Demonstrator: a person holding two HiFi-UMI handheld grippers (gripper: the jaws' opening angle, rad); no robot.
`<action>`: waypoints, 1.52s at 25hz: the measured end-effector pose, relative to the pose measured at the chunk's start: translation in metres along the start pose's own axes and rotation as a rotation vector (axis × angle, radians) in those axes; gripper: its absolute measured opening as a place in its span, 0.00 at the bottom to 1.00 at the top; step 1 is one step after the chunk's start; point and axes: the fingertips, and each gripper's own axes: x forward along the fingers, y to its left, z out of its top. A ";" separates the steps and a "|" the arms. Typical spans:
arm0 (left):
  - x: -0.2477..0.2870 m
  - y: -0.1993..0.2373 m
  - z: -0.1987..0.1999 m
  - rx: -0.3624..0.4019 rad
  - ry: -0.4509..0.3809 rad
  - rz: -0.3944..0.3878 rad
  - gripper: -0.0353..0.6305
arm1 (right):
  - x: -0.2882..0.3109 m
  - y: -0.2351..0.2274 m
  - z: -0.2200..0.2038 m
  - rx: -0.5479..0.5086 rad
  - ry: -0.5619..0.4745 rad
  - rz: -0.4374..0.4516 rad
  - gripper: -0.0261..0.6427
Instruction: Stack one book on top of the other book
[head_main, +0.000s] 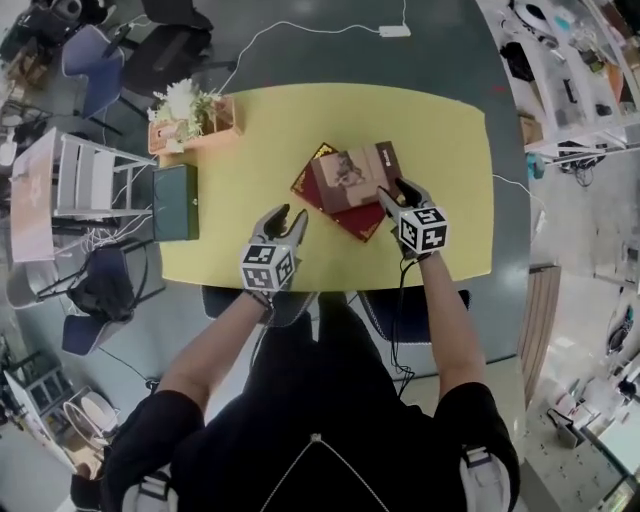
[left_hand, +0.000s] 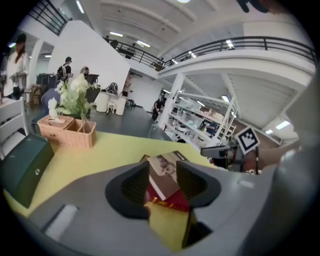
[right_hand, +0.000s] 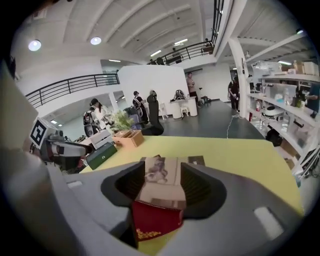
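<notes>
Two books (head_main: 350, 182) lie stacked on the table (head_main: 450, 150), with bare room at 3 o'clock. The left gripper (head_main: 290, 216) and right gripper (head_main: 396, 192) have jaws apart, gripping nothing.

The yellow table (head_main: 440, 150) has rounded corners. Near its far left corner stands a wicker basket (head_main: 222, 131) with flowers in it. A dark green box (head_main: 175, 202) lies flat at the left edge, just beside the basket. Near the middle lies a red book (head_main: 362, 224), with a brown book (head_main: 355, 172) on top of it, turned askew.
</notes>
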 end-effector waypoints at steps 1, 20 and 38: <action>0.012 0.005 -0.006 -0.014 0.020 -0.004 0.33 | 0.010 -0.011 -0.007 0.011 0.025 -0.005 0.39; 0.141 0.011 -0.084 -0.178 0.207 -0.058 0.35 | 0.086 -0.086 -0.068 0.122 0.226 0.073 0.54; 0.106 0.020 -0.050 -0.128 0.134 0.011 0.34 | 0.049 -0.046 -0.052 0.212 0.120 -0.044 0.38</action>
